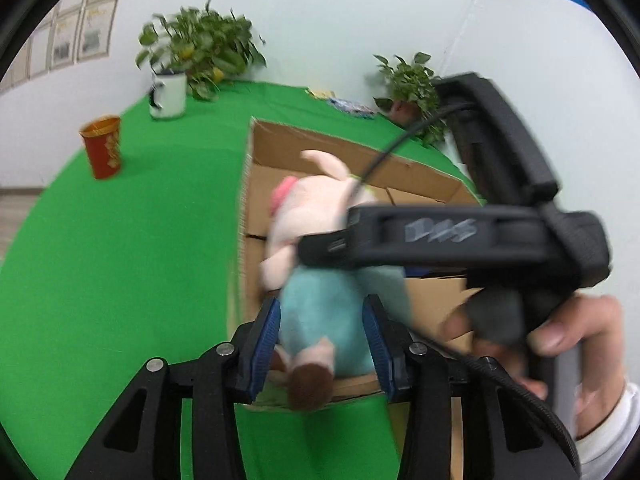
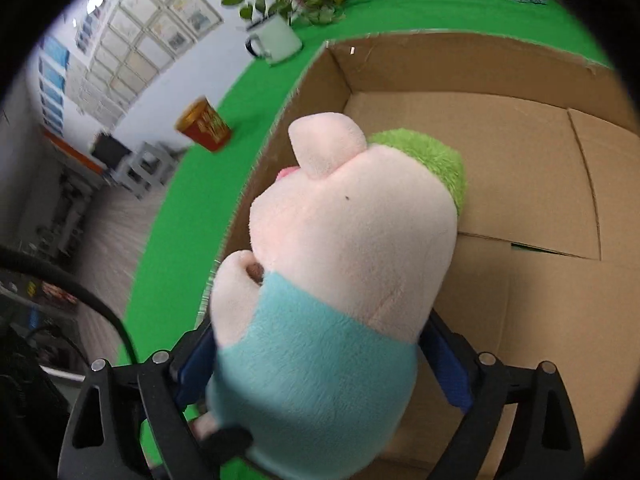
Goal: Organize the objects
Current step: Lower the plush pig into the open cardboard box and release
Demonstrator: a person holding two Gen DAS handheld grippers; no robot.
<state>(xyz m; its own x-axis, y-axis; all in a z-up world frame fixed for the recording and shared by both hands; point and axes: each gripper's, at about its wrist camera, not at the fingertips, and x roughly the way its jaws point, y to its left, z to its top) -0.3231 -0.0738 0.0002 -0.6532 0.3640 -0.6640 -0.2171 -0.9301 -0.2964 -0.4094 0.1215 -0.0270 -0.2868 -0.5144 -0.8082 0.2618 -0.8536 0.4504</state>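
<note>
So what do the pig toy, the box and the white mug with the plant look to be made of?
Pig toy: soft plush fabric, going by its fuzzy nap. Box: plain brown corrugated cardboard, matte, with flap seams on its floor. White mug: probably enamelled metal, given the dark rim and glossy white surface, though ceramic is possible.

- Desk [image 1: 120, 260] draped in bright green cloth, filling the ground ahead of and to the left of the left fingers [image 1: 268, 344].
- Open cardboard box [image 1: 360, 160] standing on it, straight ahead of those fingers.
- Red and gold cup [image 1: 102, 146] upright, far ahead to their left.
- White enamel mug [image 1: 168, 94] with a leafy plant, farther back.
- Small potted plant [image 1: 412, 88] at the far edge, ahead to their right.
- Flat printed packets [image 1: 348, 105] beside that plant.
</note>
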